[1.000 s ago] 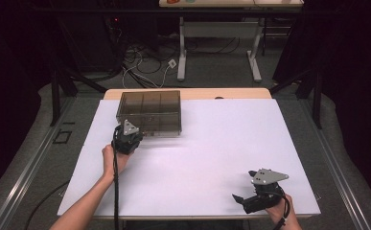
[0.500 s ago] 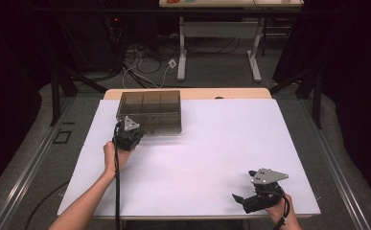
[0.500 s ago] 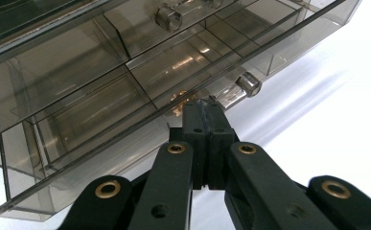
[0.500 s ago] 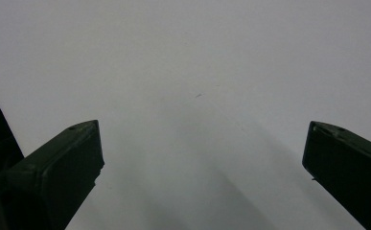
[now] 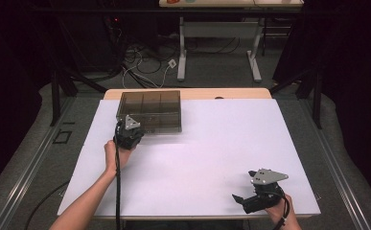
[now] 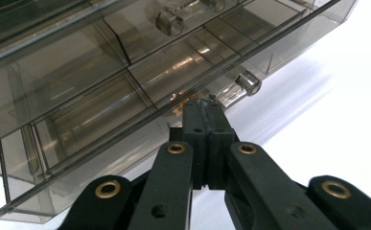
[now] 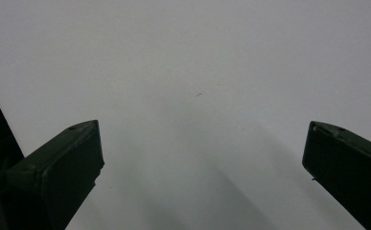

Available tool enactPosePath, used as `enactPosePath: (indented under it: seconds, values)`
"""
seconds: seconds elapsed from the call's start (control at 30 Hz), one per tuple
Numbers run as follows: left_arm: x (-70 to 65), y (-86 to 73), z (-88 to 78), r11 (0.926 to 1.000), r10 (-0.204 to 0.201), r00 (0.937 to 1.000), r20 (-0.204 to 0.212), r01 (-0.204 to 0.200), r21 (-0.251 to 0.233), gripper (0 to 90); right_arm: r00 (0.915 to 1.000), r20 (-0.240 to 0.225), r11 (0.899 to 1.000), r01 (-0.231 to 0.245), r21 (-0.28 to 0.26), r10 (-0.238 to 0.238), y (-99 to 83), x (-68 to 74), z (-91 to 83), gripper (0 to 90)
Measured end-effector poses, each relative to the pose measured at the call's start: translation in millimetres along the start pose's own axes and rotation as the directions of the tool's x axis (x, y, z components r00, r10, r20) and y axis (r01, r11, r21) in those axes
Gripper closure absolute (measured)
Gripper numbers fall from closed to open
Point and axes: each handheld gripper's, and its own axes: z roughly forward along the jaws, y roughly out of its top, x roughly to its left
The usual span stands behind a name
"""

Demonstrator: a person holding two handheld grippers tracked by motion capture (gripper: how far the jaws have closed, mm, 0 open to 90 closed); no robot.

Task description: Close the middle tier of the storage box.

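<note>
White sheet (image 5: 207, 158) covers wooden table (image 5: 192, 93); bare wood strip along 12 o'clock edge. Grey floor around. Cable tangle (image 5: 142, 64) at 11 o'clock beyond table. White desk frame (image 5: 219, 36) at 12 o'clock.

Free room and obstacles. My left gripper (image 5: 134, 128), jaws together, has its tips at the near edge of the smoked box (image 5: 149, 111) at 12 o'clock; that box blocks any pass straight ahead. From 2 through 5 o'clock of it the white table (image 5: 212, 143) lies bare across to my right gripper (image 5: 240, 197), well apart near the front edge. That gripper's jaws stand wide over bare sheet. My left forearm (image 5: 85, 206) takes the 6 o'clock lane.
</note>
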Motion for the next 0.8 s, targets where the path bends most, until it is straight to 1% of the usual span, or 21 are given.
enactPosePath:
  seconds: [0.07,0.13,0.17,0.2,0.23,0.27,0.4,0.5,0.57,0.6,0.63,0.7,0.8]
  values:
    - [0.7,2.0,0.9,1.0,0.001,1.0,-0.005,-0.001,-0.002,90.0,1.0,-0.002,1.0,0.002,0.009,-0.002,0.2,-0.6,-0.1,0.0]
    - [1.6,4.4,0.6,1.0,-0.001,1.0,-0.001,0.001,0.003,90.0,1.0,0.002,1.0,0.002,0.0,-0.002,0.1,0.2,-0.2,0.0]
    - [1.0,5.2,1.0,1.0,-0.004,1.0,-0.008,0.004,-0.007,90.0,1.0,0.0,1.0,0.006,-0.002,-0.006,0.2,0.1,-0.2,0.0]
    - [1.0,6.1,1.0,1.0,0.007,0.9999,-0.009,-0.007,-0.005,90.0,1.0,-0.001,1.0,0.006,-0.002,-0.006,0.1,0.2,-0.4,0.0]
    - [0.1,6.3,1.4,1.0,0.004,0.9999,-0.012,-0.004,-0.007,90.0,1.0,0.001,1.0,0.006,-0.001,-0.006,0.1,0.1,-0.3,0.0]
    - [0.1,6.8,1.2,1.0,0.009,0.9999,-0.012,-0.009,0.002,90.0,1.0,0.001,1.0,0.002,0.0,-0.002,0.1,0.1,-0.3,0.0]
    - [0.1,6.2,3.8,1.0,0.008,0.9998,-0.017,-0.008,-0.005,90.0,1.0,0.0,1.0,0.0,0.0,0.0,0.0,0.0,-0.1,0.0]
    - [1.2,5.6,5.9,1.0,0.004,0.9999,-0.014,-0.003,0.007,90.0,1.0,-0.004,1.0,0.004,0.008,-0.004,0.3,-0.1,0.1,0.0]
    - [1.6,5.1,7.4,1.0,0.001,0.9998,-0.019,-0.001,0.001,90.0,1.0,-0.004,1.0,0.006,0.006,-0.006,0.4,0.1,-0.2,0.0]
    - [2.1,5.1,7.5,1.0,0.004,0.9998,-0.02,-0.004,0.004,90.0,1.0,-0.001,1.0,0.004,-0.001,-0.004,0.2,0.1,0.3,0.0]
    - [2.5,5.0,7.8,1.0,0.004,0.9998,-0.02,-0.003,0.006,90.0,1.0,-0.004,1.0,0.005,0.008,-0.005,0.5,0.0,-0.3,0.0]
    - [2.8,4.8,8.4,0.9999,0.0,0.9998,-0.02,0.001,0.011,90.0,1.0,-0.003,1.0,0.005,0.006,-0.005,0.4,0.0,-0.1,0.0]
    - [3.0,4.5,10.1,1.0,-0.005,0.9997,-0.024,0.005,0.002,90.0,1.0,-0.004,1.0,0.003,0.008,-0.003,0.4,0.1,0.4,0.0]
